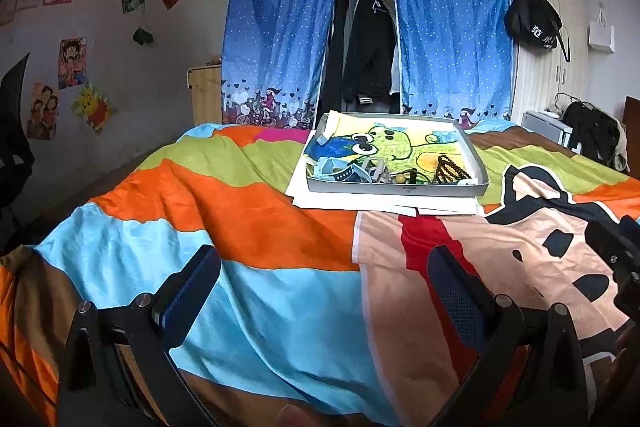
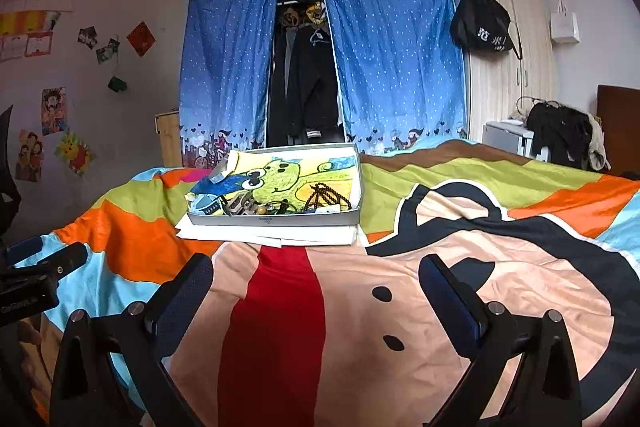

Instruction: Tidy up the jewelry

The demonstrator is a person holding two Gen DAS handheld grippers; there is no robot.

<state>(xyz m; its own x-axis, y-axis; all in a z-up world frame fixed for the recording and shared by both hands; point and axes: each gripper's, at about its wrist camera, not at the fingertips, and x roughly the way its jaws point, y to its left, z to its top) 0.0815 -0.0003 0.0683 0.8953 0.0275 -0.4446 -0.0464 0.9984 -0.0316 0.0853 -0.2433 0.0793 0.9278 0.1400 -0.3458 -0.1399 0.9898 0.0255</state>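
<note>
A shallow grey box (image 1: 396, 187) (image 2: 276, 220) lined with a green cartoon drawing lies on white paper sheets (image 1: 360, 201) on the bed. Along its near side lie jewelry pieces: a dark bead necklace (image 1: 450, 169) (image 2: 326, 198), a blue-and-white watch (image 1: 340, 173) (image 2: 206, 205), and small metal pieces (image 1: 380, 173) (image 2: 244, 205). My left gripper (image 1: 324, 269) is open and empty, low over the bedspread, well short of the box. My right gripper (image 2: 316, 277) is open and empty, also short of the box. The left gripper also shows at the left edge of the right wrist view.
The bed carries a colourful striped and cartoon bedspread (image 1: 240, 227) (image 2: 480, 267). Behind it stands a wardrobe with blue curtains (image 1: 280, 27) (image 2: 392, 59). A small white cabinet with dark clothes (image 1: 588, 131) (image 2: 560, 135) stands at the right.
</note>
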